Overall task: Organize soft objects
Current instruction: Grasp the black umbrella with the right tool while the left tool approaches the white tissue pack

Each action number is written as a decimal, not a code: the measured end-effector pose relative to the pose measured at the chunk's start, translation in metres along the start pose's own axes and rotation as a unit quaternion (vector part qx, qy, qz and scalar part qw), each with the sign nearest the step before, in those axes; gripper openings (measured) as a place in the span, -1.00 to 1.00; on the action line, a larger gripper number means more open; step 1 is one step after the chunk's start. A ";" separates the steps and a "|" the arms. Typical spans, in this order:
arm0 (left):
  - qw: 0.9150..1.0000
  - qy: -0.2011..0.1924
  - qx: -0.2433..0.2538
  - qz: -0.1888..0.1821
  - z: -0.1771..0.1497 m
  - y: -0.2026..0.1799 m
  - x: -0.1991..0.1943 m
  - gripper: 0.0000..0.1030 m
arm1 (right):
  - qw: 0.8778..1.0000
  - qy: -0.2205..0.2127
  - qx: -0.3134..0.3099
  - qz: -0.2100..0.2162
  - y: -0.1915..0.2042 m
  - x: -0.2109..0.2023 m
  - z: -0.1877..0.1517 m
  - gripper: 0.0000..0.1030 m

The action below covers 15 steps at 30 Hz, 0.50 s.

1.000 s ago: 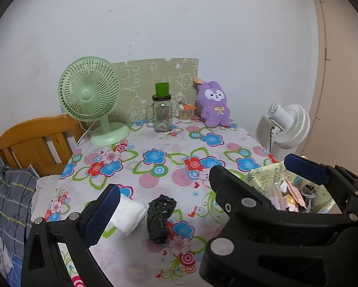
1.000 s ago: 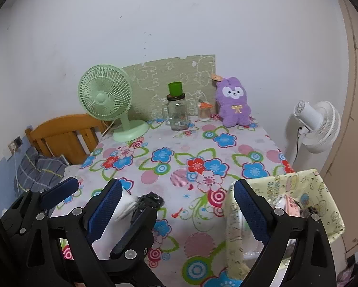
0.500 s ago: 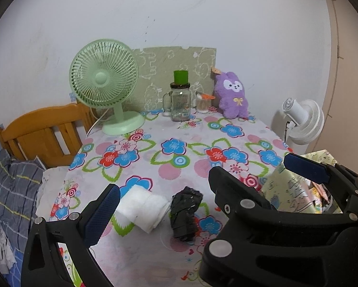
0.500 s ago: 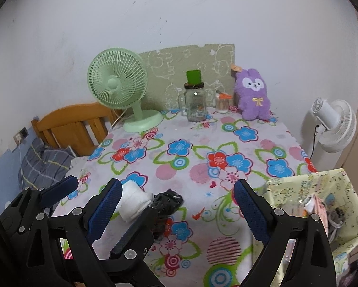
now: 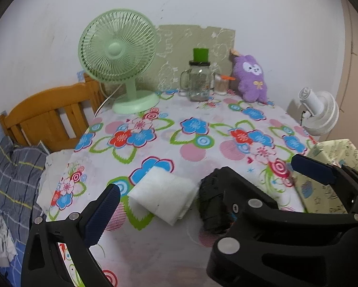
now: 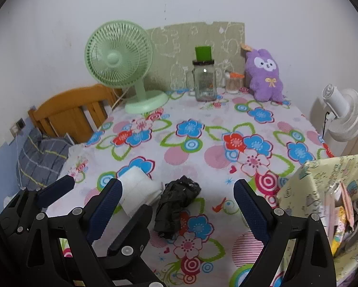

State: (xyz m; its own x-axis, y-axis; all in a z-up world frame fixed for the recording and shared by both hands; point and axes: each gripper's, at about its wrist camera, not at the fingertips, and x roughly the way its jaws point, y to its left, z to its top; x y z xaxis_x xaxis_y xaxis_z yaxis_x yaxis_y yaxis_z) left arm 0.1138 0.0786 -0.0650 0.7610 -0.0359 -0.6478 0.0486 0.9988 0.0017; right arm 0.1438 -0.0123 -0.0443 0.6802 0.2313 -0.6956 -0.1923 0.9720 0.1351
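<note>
Two handheld grippers hover above the near edge of a table (image 6: 202,143) covered in a floral cloth, and both stand with jaws spread wide and nothing between them. The left gripper (image 5: 202,181) frames a folded white cloth (image 5: 164,196) lying flat on the table; its right finger lies out of its own camera's view, behind the right gripper's black body. The right gripper (image 6: 176,203) frames a crumpled black soft item (image 6: 176,205), which lies just to the right of the white cloth, the two touching or nearly so; contact cannot be confirmed. Neither gripper touches either item. At the table's near right corner stands a pale yellow patterned fabric bin (image 6: 305,186), open at the top, holding mixed items too jumbled to identify. At the far edge, against the wall, a purple plush rabbit (image 6: 265,76) sits upright, well apart from the two items near the grippers. Beside it stands a small clear container with an orange top (image 6: 234,83), then a glass jar with a green lid (image 6: 204,79), then a green desk fan (image 6: 123,64) at the far left. A white fan (image 6: 344,114) stands off the table to the right. A wooden headboard (image 6: 71,110) and grey checked bedding (image 6: 42,153) lie beyond the table's left side.
</note>
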 end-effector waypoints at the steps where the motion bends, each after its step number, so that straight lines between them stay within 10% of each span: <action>1: 1.000 0.003 -0.003 0.001 -0.002 0.003 0.004 0.99 | 1.000 0.004 -0.002 -0.002 0.002 0.004 -0.001 0.86; 15: 0.998 0.050 -0.011 0.021 -0.016 0.018 0.044 0.99 | 0.998 0.061 0.005 -0.010 0.008 0.054 -0.011 0.67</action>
State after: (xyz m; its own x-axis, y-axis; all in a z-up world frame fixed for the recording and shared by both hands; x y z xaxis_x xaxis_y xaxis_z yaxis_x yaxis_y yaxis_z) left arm 0.1382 0.0955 -0.1055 0.6932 0.0079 -0.7207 0.0040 0.9999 0.0148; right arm 0.1706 0.0077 -0.0884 0.5923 0.2060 -0.7789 -0.1727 0.9768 0.1270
